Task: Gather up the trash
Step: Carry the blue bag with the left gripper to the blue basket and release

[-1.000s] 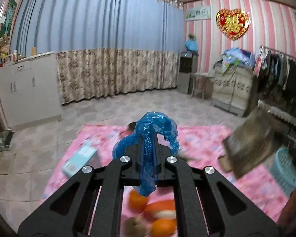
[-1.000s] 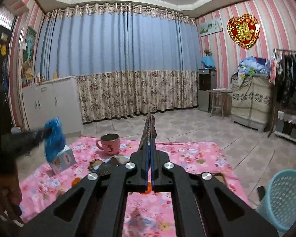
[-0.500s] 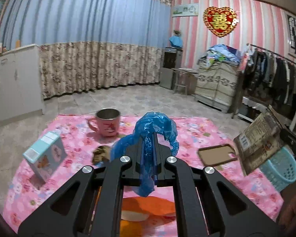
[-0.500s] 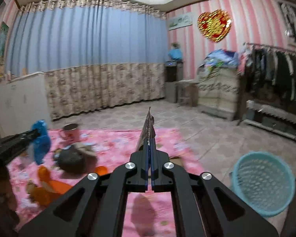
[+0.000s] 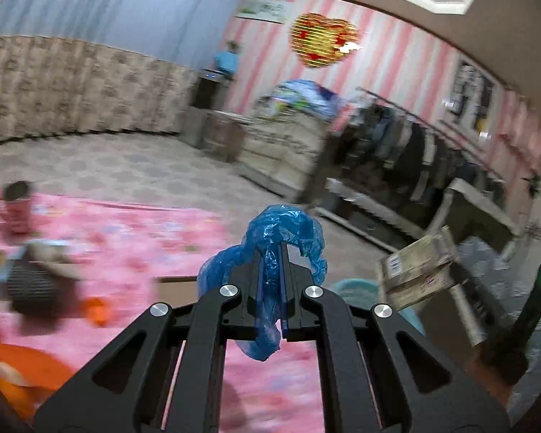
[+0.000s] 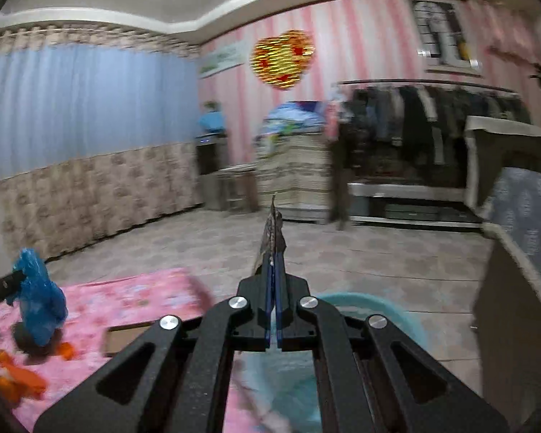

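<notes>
My left gripper (image 5: 270,252) is shut on a crumpled blue plastic bag (image 5: 270,238) and holds it in the air over the pink mat (image 5: 133,238). The bag also shows in the right wrist view (image 6: 39,306) at the far left. My right gripper (image 6: 274,263) is shut on a flat brown wrapper (image 6: 272,231), seen edge-on, right above the light blue basket (image 6: 378,310). In the left wrist view the wrapper (image 5: 418,270) hangs over the basket (image 5: 353,288) at the right.
On the mat lie orange peels (image 5: 21,368), a dark round object (image 5: 32,285), a pink cup (image 5: 16,209) and a brown cardboard piece (image 6: 126,337). A clothes rack (image 6: 432,137), cabinets (image 6: 292,176) and a covered seat (image 6: 523,223) stand at the right.
Both grippers have swung to the right, away from the mat's middle. The right gripper with the wrapper now sits over the blue basket. Both stay shut on their loads.
</notes>
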Tool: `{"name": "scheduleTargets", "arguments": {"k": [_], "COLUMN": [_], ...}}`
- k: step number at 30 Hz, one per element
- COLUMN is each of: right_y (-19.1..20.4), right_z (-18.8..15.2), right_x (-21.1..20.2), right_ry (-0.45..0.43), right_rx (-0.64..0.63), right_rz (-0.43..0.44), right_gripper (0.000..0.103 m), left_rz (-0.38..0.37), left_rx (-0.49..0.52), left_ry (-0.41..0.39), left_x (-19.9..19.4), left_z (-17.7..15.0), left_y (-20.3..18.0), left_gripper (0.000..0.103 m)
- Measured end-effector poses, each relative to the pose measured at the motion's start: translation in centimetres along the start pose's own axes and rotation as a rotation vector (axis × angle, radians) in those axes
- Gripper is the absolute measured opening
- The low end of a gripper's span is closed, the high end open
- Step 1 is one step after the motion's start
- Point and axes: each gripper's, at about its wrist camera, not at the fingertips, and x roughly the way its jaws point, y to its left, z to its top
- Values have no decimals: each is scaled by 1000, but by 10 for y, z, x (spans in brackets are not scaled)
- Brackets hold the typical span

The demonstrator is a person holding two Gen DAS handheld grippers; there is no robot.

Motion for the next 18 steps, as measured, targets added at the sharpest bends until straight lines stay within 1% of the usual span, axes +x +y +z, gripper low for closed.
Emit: {"name": "scheduleTargets", "arguments": {"k": [1, 3, 4, 5, 6, 9, 10, 13, 15, 16, 17, 18], "right_y": [-19, -40, -52, -59, -67, -84, -88, -92, -96, -100, -101, -102], "right_z": [0, 1, 0, -1, -5, -10, -10, -17, -22, -25, -29, -32], "right_x": [3, 8, 12, 16, 21, 28, 33, 38, 45, 50, 54, 57], "right_ry": [4, 17, 32, 48, 66, 105, 122, 150, 168, 185, 199, 207], "right_rx": [6, 18, 9, -4, -16, -20, -19, -3, 7, 15, 18, 22], "right_rz": [-42, -91, -120, -140, -160, -158, -141, -105, -80, -86, -87, -84], "right_gripper": [2, 2, 2, 2, 2, 2, 2, 2, 2, 3, 3, 3], "left_rz": [-16, -51, -80, -91, -107, -111, -111, -96, -80, -76, -76, -69], "left_rx": [9, 30, 38, 46, 52, 54, 62, 89, 101, 101, 106, 117], "left_ry": [2, 24, 44, 59, 88, 158, 194, 240, 262, 263, 267, 268], "left_x": [9, 34, 52, 62, 80, 115, 132, 152, 164, 164, 165, 167], "left_z": [-2, -9, -16, -20, -27, -46, -55, -74, -84, -86, -87, -89], "left_y": [-12, -40, -58, -69, -84, -108, -116, -128, -133, -134, -133, -134], "left_gripper": [5, 5, 5, 5, 5, 5, 5, 7, 19, 22, 29, 44]}}
